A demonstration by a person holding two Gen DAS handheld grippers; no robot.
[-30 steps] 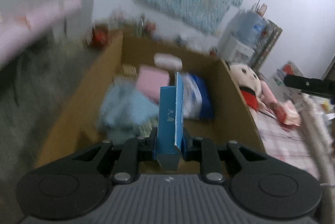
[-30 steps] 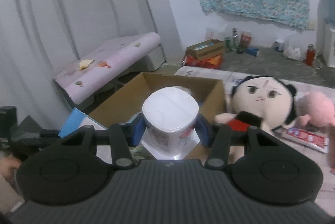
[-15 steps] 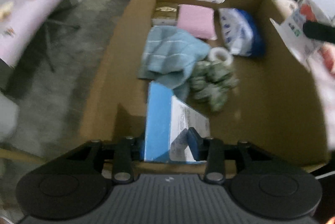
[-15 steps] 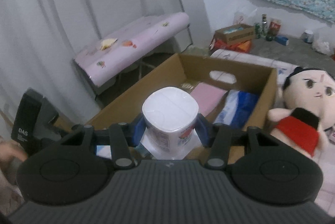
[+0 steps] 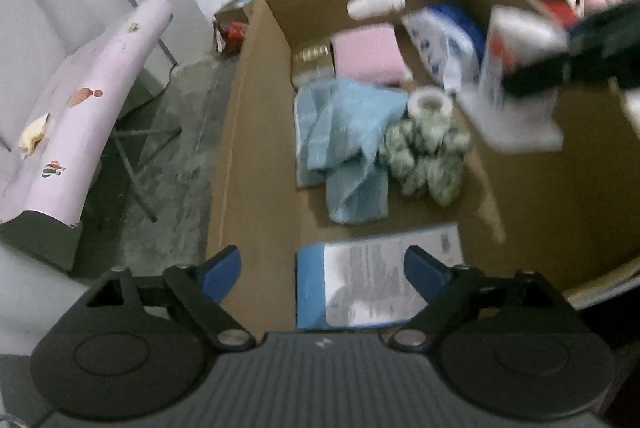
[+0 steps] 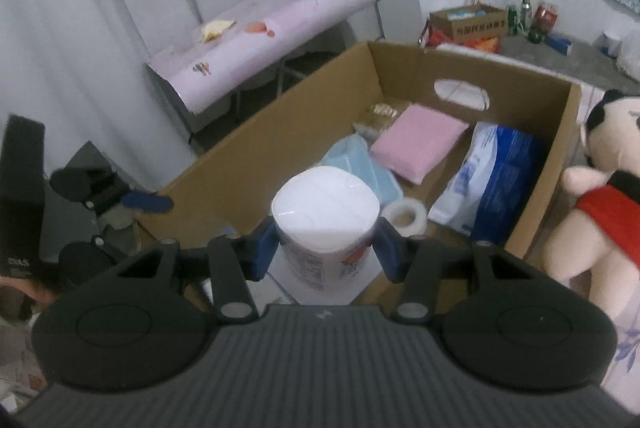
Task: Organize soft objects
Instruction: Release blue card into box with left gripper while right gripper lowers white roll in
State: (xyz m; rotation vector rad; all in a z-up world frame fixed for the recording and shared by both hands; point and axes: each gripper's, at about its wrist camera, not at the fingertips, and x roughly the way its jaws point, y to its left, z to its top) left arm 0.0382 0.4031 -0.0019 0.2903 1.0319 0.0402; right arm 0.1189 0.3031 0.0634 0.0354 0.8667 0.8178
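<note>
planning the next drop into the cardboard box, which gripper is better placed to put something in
Right. The right gripper is shut on the white plastic-wrapped tissue roll pack, over the near rim of the brown cardboard box. The left gripper, whose jaws have just been opening, is empty; its flat blue and white pack lies inside.

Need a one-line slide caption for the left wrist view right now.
Left claw, just opened, above the released blue packet in the cardboard box; right claw brings a white pack.

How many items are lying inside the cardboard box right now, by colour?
Counting only what lies in the cardboard box:
Blue: 3 (blue flat pack, light blue cloth, blue-white bag)
Pink: 1 (pink pad)
White: 1 (tape roll)
Green-white: 1 (patterned bundle)
Tan: 1 (tan packet)
Total: 7
</note>
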